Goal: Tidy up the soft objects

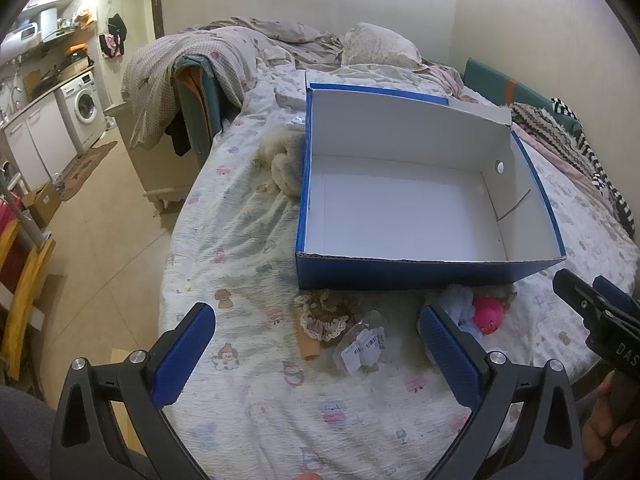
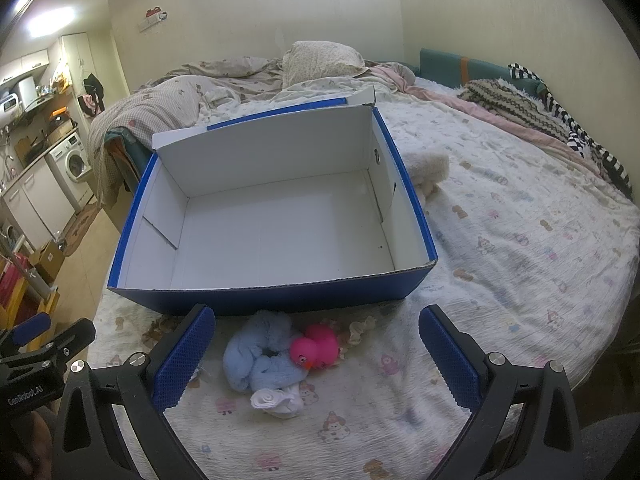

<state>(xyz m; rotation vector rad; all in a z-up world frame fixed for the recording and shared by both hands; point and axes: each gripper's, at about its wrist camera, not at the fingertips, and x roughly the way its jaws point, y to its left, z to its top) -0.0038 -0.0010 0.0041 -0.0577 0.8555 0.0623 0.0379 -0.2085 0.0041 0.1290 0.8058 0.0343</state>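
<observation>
Pink duck (image 2: 316, 347) against blue scrunchie (image 2: 262, 354) before the box (image 2: 280, 294) — both grippers' jaws spread, empty.

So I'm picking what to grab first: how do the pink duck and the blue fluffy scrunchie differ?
The pink duck is smooth, solid and bright pink; the blue fluffy scrunchie is fuzzy, pale blue and ring-shaped. The scrunchie looks larger, and the duck sits against its edge. Both lie on the bedsheet outside the blue box.

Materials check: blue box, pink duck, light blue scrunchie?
Box: corrugated cardboard, fluting visible along the cut rim, blue outside, white inside. Duck: looks like smooth rubber or vinyl, slight sheen. Scrunchie: fuzzy plush fabric, probably fleece or terry, matte pile.
</observation>
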